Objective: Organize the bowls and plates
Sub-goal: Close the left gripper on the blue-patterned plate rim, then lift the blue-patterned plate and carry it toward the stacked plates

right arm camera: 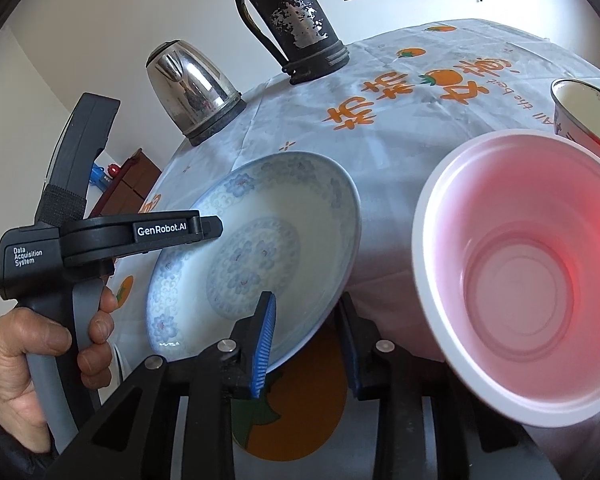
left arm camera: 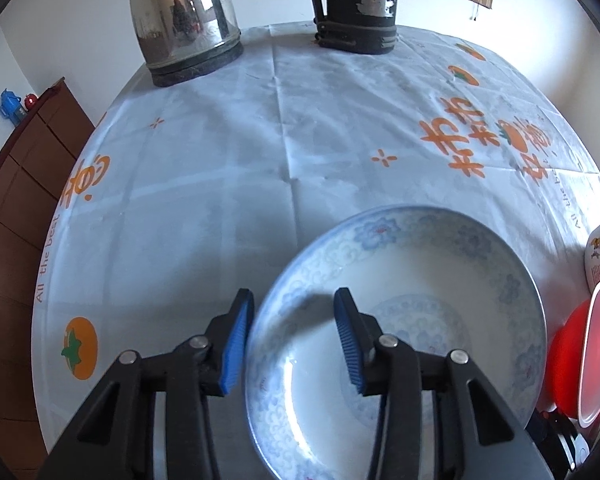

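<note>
In the lower centre of both views, the shallow white porcelain plate with pale blue flower patterns [left arm camera: 400,320] is flanked on both sides: the left hand-held gripper [left arm camera: 294,344] straddles its left rim, jaws partly apart with a gap showing at the pads, while the right hand-held gripper [right arm camera: 306,344] has the plate's lower rim between its narrowed jaws, contact unclear. The step looks like a two-handed pickup, the plate seemingly tilted off the white persimmon-print worktop [left arm camera: 204,184]. Next, both grips probably need to firm up before moving it, clear of the red plastic bowl with white inside [right arm camera: 528,276] at right.
</note>
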